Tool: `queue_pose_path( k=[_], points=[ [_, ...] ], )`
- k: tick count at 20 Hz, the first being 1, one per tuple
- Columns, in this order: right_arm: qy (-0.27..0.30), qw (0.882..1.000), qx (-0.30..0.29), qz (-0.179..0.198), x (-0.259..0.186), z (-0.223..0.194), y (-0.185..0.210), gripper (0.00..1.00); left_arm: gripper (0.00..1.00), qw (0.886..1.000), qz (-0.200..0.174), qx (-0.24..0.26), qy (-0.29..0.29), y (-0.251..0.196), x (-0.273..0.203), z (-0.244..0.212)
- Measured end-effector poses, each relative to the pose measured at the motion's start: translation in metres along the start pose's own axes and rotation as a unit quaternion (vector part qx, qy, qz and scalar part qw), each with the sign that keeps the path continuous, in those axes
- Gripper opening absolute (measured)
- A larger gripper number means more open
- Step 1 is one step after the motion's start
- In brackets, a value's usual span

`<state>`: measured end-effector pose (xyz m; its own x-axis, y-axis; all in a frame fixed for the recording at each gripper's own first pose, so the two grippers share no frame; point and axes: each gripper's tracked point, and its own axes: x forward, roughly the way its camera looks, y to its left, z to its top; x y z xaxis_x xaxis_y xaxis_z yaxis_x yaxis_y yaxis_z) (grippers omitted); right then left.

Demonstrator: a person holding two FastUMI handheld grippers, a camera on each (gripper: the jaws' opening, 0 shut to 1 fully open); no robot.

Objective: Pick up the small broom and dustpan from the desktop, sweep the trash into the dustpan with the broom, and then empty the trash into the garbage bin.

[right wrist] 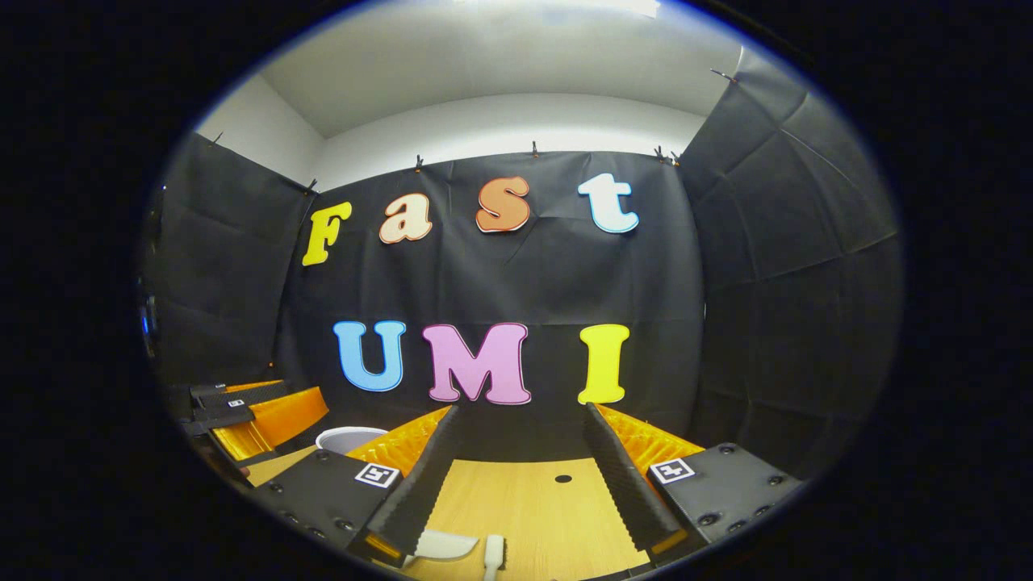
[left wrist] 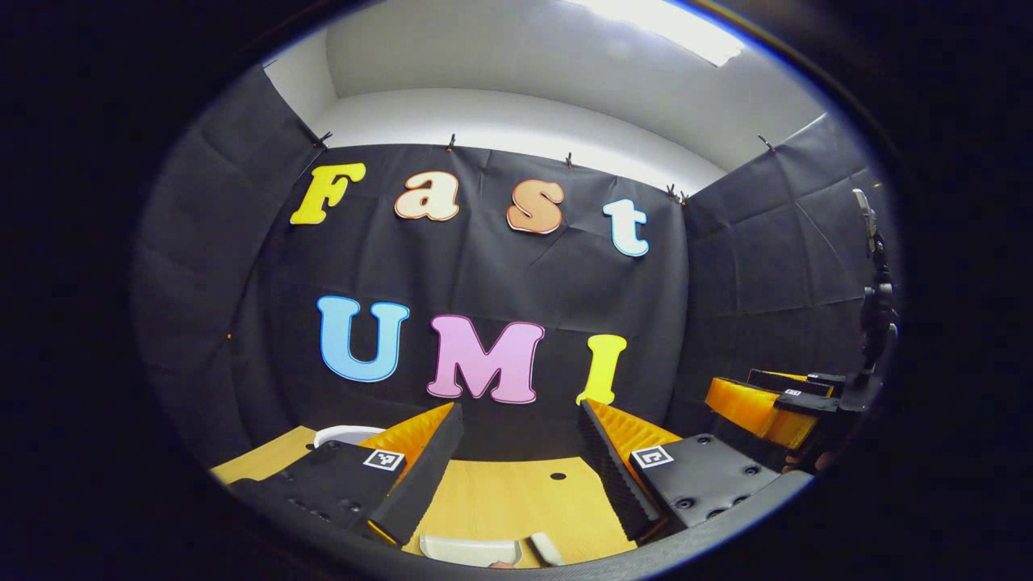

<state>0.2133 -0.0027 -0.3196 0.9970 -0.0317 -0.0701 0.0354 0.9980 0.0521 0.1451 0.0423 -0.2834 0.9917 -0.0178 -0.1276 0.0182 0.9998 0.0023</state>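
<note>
**Task at opening stage: both hand-held grippers empty above the tabletop**

The left hand-held gripper (left wrist: 516, 452) stands with its two fingers spread wide and nothing between them; bare wood shows in the gap. The right hand-held gripper (right wrist: 520, 468) is likewise spread wide and carries nothing. Both are raised and face the rear wall of the booth.

Directly below and just ahead of the left hand-held gripper's fingers, at the near edge of the tabletop (left wrist: 516, 492), lie a pale flat item (left wrist: 468, 550) and beside it a narrow white piece (left wrist: 546, 549). The right gripper view shows the same pair under its own fingers: the pale flat item (right wrist: 444, 545) and the narrow white piece (right wrist: 494, 555). These are judged to be the dustpan and the small broom, though too little shows to say which is which. No trash can be made out.

Beyond the left finger of each hand-held gripper, farther off, sits a white round rim (left wrist: 347, 434), probably the garbage bin.

Assessment: nothing is picked up, swept or emptied. All steps remain, beginning with lowering onto the two items.
</note>
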Motion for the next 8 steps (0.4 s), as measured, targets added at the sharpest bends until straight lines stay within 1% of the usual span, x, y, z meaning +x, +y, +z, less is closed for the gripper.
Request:
queue_pose_path(
  k=[1,2,3,4,6,7,8],
  points=[
    [-0.002,1.0,-0.003,0.003,0.002,0.002,-0.001,0.93,0.85,1.0,0.0,0.001,-0.006,-0.002,0.003,0.003],
    [0.002,1.0,-0.003,0.009,0.003,0.002,0.0,0.96,0.84,1.0,-0.006,-0.003,0.0,-0.009,0.006,0.002],
    [0.001,1.0,-0.003,0.016,0.003,0.005,0.003,0.9,0.84,1.0,-0.017,-0.013,0.012,-0.022,0.007,-0.006],
    [-0.001,1.0,-0.002,0.018,0.004,0.01,0.003,0.9,0.85,0.999,-0.029,-0.022,0.021,-0.032,0.007,-0.009],
    [-0.005,1.0,0.007,0.023,0.006,0.02,0.003,0.9,0.83,0.999,-0.033,-0.026,0.02,-0.033,0.013,-0.001],
    [-0.01,1.0,0.009,0.024,0.006,0.025,0.005,0.9,0.85,0.999,-0.033,-0.021,0.015,-0.032,0.017,0.004],
    [-0.012,1.0,0.007,0.019,0.008,0.028,0.005,0.89,0.84,0.999,-0.033,-0.015,0.007,-0.031,0.02,0.009]
  ],
)
